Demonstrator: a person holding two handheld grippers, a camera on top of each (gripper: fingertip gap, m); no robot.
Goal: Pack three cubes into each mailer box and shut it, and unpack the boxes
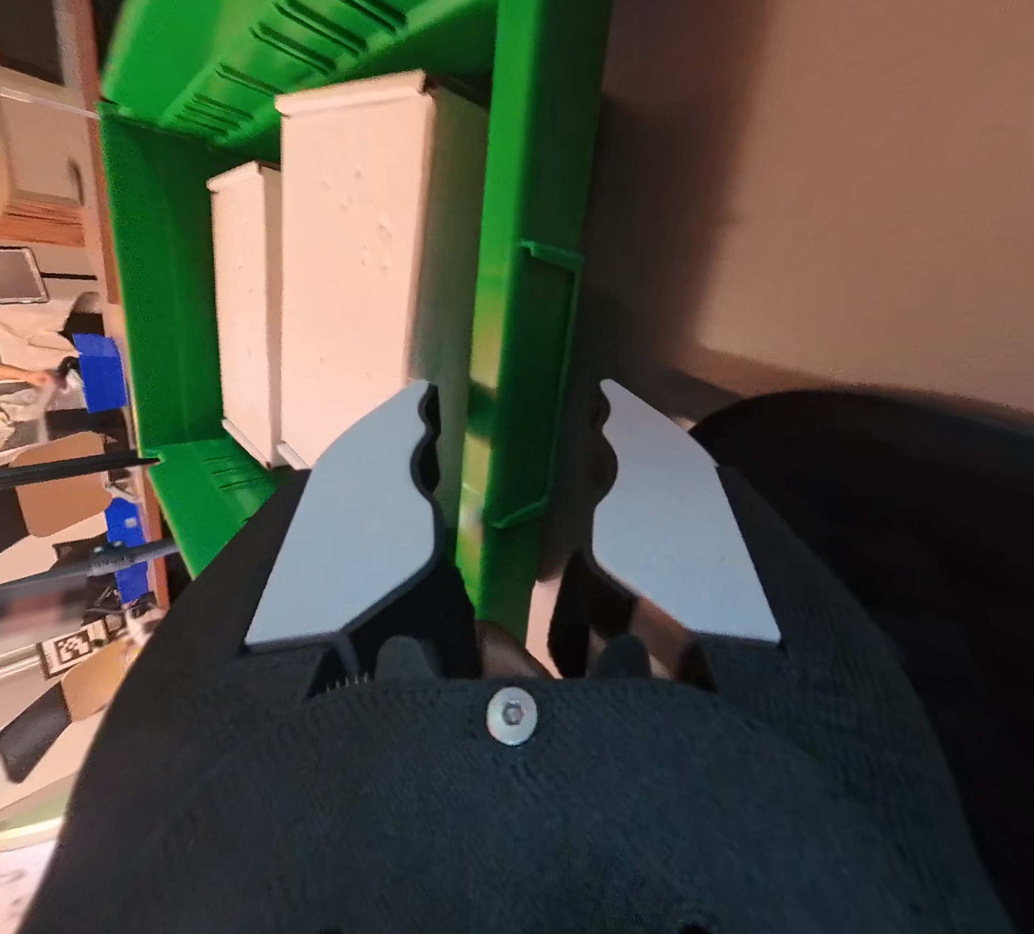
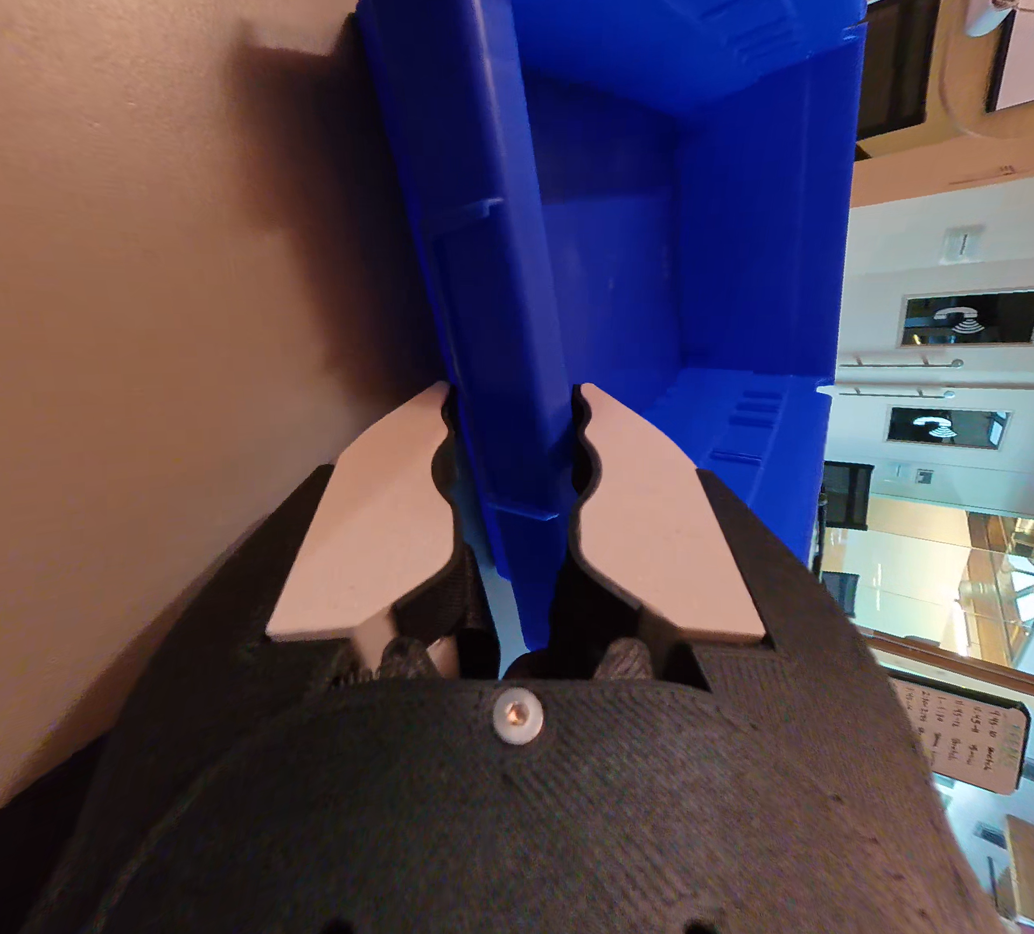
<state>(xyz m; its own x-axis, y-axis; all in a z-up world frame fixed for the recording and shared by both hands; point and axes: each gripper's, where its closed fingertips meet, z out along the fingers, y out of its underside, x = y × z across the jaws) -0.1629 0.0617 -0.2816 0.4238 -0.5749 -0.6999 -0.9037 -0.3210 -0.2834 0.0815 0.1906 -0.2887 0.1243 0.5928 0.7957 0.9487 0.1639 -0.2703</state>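
The right hand-held gripper (image 2: 512,392) pinches the empty blue bin's wall (image 2: 503,404); the left hand-held gripper (image 1: 517,392) gapes around the green bin's rim (image 1: 520,292), where two white mailer boxes (image 1: 347,264) lie. An uneven pull could tip them out.

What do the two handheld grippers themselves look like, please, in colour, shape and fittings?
Both the left gripper and the right gripper have textured matte-black bodies, apparently 3D-printed, with a silver hex screw in the middle. Their two fingers bear flat pale plates with wavy black inner edges.
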